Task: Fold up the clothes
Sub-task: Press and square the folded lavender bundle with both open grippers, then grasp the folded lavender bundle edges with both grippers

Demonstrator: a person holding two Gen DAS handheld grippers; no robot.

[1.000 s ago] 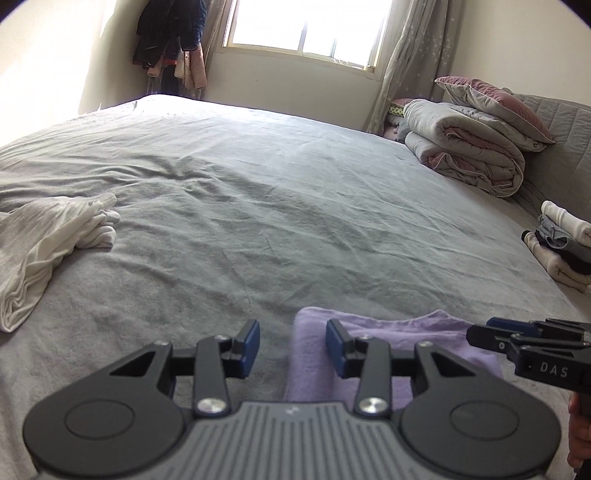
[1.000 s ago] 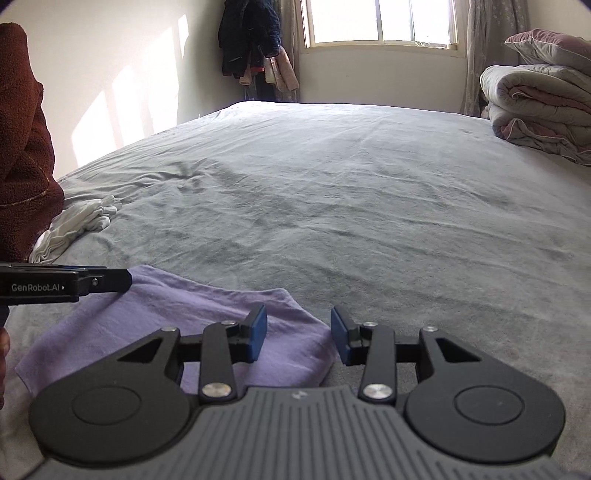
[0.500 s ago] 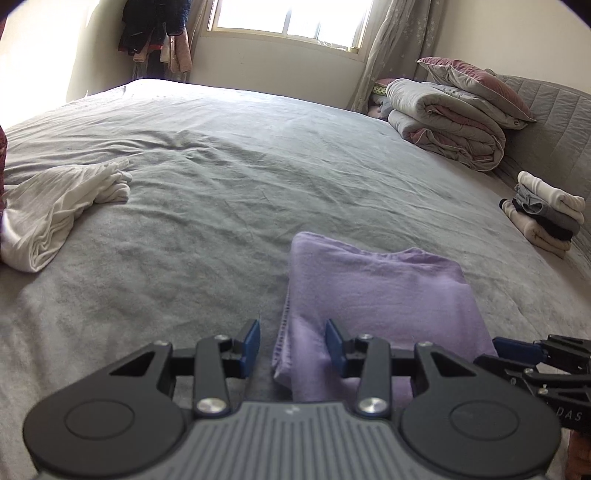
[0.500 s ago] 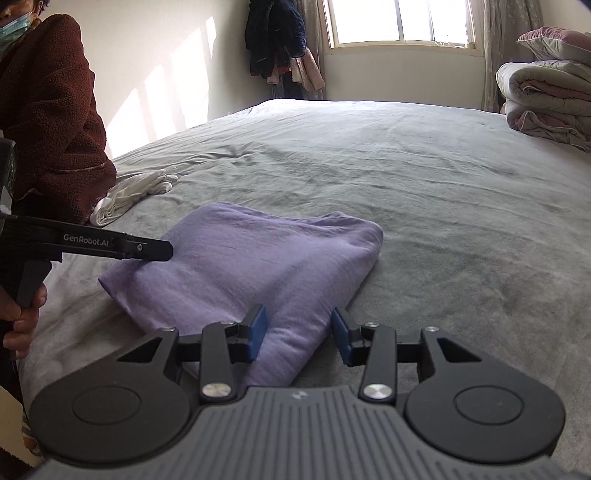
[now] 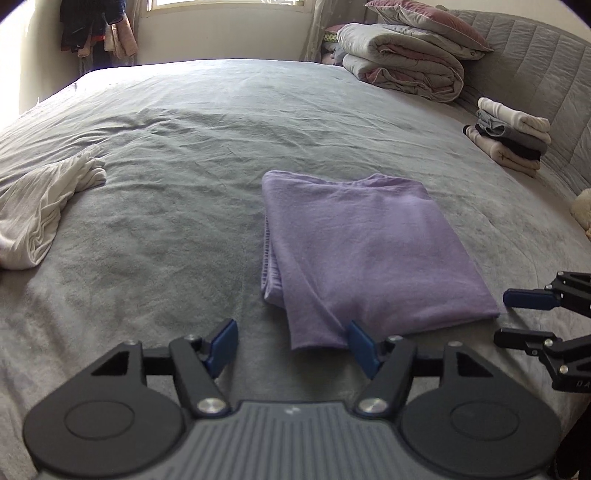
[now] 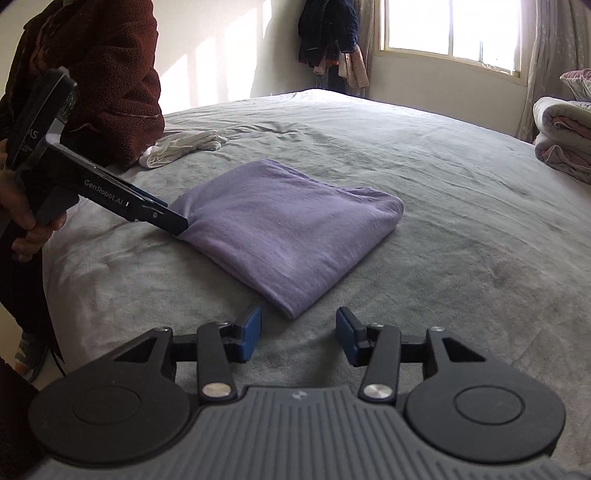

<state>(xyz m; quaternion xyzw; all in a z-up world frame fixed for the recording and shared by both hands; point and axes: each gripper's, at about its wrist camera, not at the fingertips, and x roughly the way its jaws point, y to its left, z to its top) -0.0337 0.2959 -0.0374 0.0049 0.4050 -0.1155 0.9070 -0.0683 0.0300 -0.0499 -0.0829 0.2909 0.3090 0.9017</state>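
place: home bedroom — bed (image 5: 221, 122) | folded quilts (image 5: 402, 62) | window (image 6: 450, 29)

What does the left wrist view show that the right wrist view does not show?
Only the left wrist view shows the stack of folded clothes by the grey headboard. Only the right wrist view shows the person's dark red sleeve and the window. Both show the folded purple garment on the grey bed, the white garment and the rolled quilts.

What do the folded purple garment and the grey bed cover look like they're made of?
Purple garment: looks like soft knit cotton jersey, matte, with limp rounded fold edges and fine creases. Grey bed cover: seems a short-pile fleece or plush fabric, matte, slightly fuzzy, with shallow wrinkles and patchy brushed shading. The exact fibre cannot be told.
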